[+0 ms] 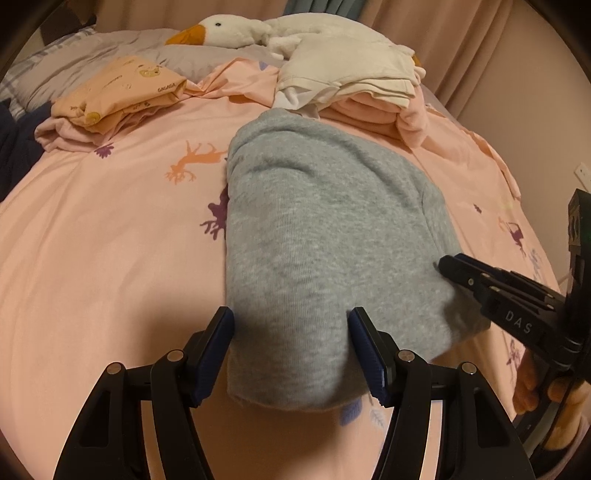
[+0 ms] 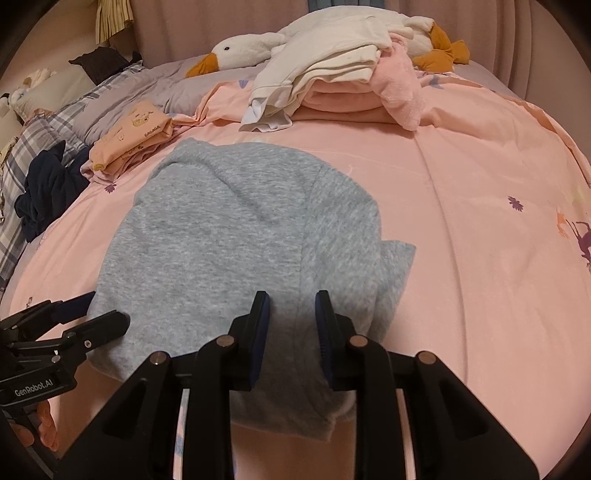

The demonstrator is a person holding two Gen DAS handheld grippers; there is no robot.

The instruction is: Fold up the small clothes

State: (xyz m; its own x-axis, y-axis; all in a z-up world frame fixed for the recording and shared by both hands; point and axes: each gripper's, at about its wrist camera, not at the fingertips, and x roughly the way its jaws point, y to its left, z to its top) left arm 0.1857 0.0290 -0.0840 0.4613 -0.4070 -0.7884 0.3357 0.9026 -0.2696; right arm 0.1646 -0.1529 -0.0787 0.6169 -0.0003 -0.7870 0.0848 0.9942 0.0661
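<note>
Here, smoothing the grey garment [image 1: 325, 236] below the plush goose [image 1: 236, 29]: left gripper [image 1: 291, 350] apart astride the near hem, right gripper [image 2: 291, 321] narrowly apart over it; best pressed flat, evenly.

The folded grey knit garment [image 2: 236, 236] has its near hem hidden behind the right claw [image 2: 291, 321]; the dark navy crumpled cloth [image 1: 14, 147] is cut off at the left edge.

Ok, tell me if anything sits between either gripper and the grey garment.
Nothing visible does. The grey garment already lies between the fingers of the left gripper and of the right gripper.
</note>
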